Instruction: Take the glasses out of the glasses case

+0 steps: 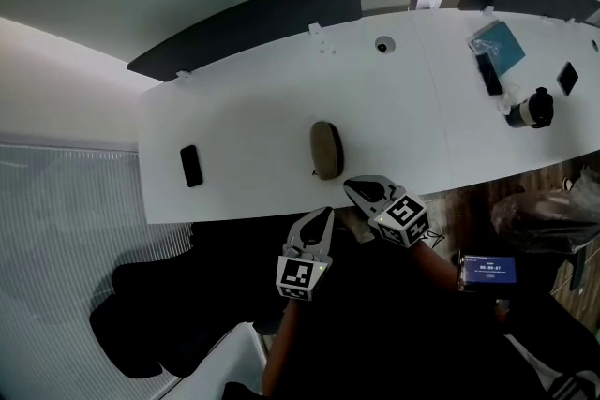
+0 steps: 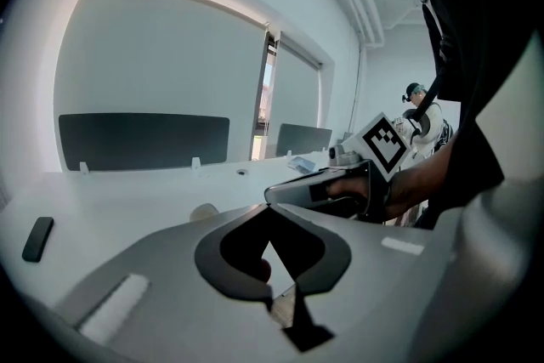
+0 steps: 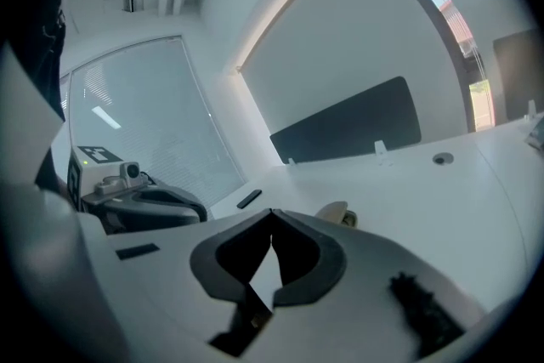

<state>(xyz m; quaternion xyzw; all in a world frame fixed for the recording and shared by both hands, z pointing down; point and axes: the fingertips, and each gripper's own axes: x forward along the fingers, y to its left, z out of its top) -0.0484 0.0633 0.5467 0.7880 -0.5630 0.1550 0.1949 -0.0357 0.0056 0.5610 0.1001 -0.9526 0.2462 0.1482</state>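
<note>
A tan oval glasses case (image 1: 325,149) lies closed on the white table (image 1: 244,122), near its front edge. My left gripper (image 1: 326,212) is shut and empty, just short of the table edge below the case. Beside it, my right gripper (image 1: 350,187) is also shut and empty, its tip near the case's lower right end without touching it. In the left gripper view the case (image 2: 202,212) peeks over the shut left gripper (image 2: 270,209), with the right gripper (image 2: 327,190) beyond. In the right gripper view the case (image 3: 337,212) sits right of the shut right gripper (image 3: 272,213).
A black phone (image 1: 190,166) lies on the table to the left of the case. At the far right are a blue packet (image 1: 499,45), a black device (image 1: 488,73) and a round black-and-white object (image 1: 532,109). Dark divider panels (image 1: 253,23) line the back edge.
</note>
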